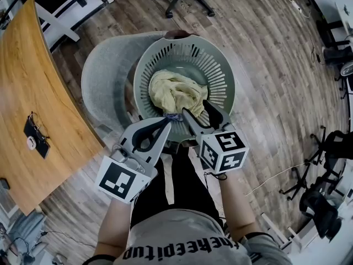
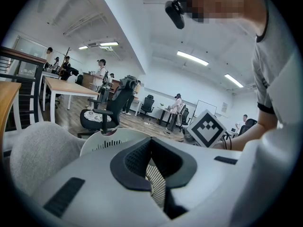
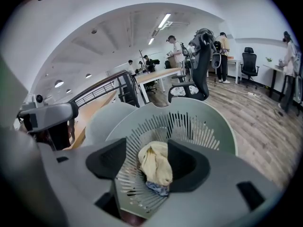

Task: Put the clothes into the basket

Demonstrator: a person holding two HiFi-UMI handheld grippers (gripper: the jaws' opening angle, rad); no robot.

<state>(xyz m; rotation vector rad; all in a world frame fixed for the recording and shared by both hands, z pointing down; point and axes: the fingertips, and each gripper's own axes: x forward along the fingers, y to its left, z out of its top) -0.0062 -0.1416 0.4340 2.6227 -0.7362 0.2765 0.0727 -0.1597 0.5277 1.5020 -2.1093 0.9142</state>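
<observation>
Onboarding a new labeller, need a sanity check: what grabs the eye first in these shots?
The round slatted basket fills the middle of the head view, with a crumpled yellow cloth lying inside it. Both grippers hang over its near rim: the right gripper with jaws apart and nothing held, the left gripper with jaws together. A grey padded seat stands at the basket's left.
</observation>
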